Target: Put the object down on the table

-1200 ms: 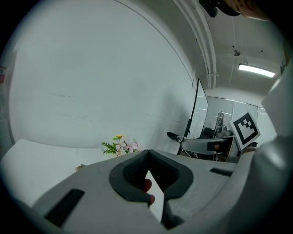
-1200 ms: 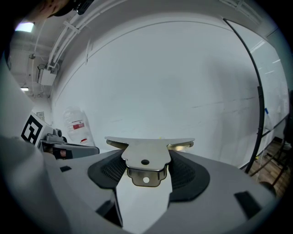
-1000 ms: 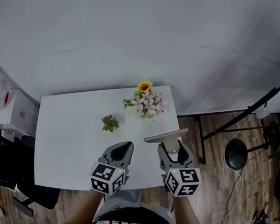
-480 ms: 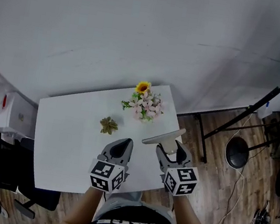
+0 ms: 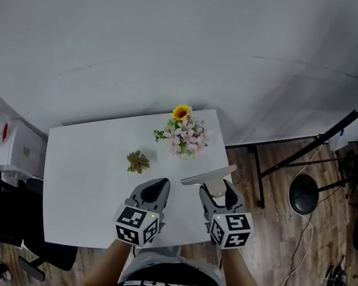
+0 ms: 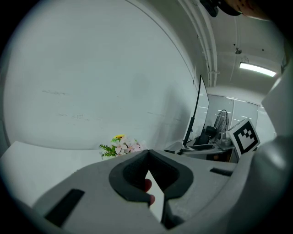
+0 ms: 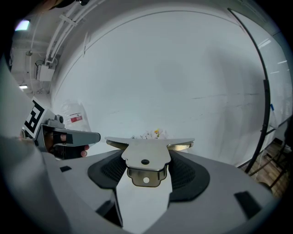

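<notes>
Your right gripper (image 5: 218, 192) clamps the flat metal piece (image 5: 209, 174) over the table (image 5: 82, 191), at its 3 o'clock edge; left gripper (image 5: 156, 188) pinched together, empty; placing seems pending; next, lower level, then release.

Cam layout
We get head cam steeply down over table (image 5: 91, 179); both gripper cams sit low, facing wall (image 5: 183, 38), sharing the flowers (image 5: 184, 133).

The right claw's (image 7: 145, 171) metal plate (image 7: 145, 153) hides most of the flowers (image 7: 155, 134); the brown bit (image 5: 138, 161) beside the flowers is too small to identify.
</notes>
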